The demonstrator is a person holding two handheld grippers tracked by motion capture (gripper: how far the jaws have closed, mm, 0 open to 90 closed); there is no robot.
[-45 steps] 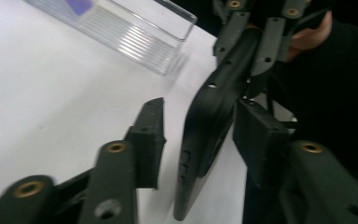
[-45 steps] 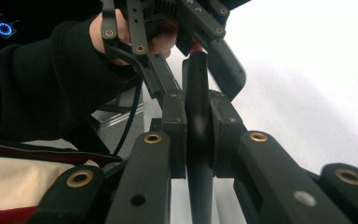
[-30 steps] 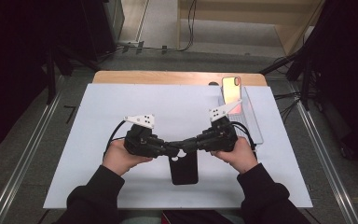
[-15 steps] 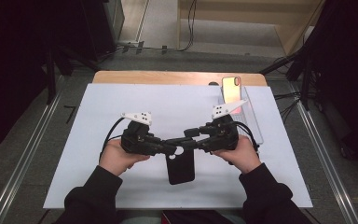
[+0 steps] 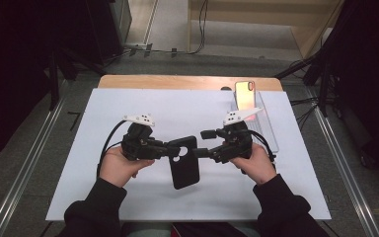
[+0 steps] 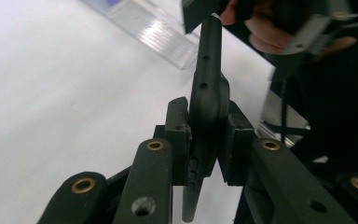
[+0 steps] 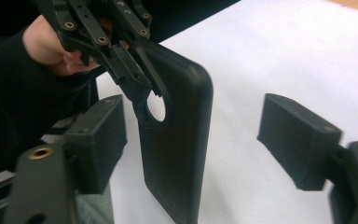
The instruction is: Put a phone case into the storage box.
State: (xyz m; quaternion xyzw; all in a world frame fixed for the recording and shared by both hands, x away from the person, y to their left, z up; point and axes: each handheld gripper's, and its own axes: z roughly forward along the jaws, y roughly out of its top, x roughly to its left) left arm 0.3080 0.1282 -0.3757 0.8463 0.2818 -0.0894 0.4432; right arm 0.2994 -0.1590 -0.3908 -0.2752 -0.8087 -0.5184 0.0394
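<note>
Phone case [image 5: 184,163]: light, thin, flexible; best pinched by its rim.
Left tongs [image 5: 173,149]: clamp its camera-hole corner.
Right tongs [image 5: 201,143]: just opened, spread, case between.

Right gripper [image 5: 203,143] no longer clamped on the black phone case [image 5: 184,163]: jaws just been opening, now wide apart, with the case's edge between them untouched. Case now gripped by the left gripper [image 5: 173,149] alone and swung, its long side now pointing toward the table's near edge.
</note>
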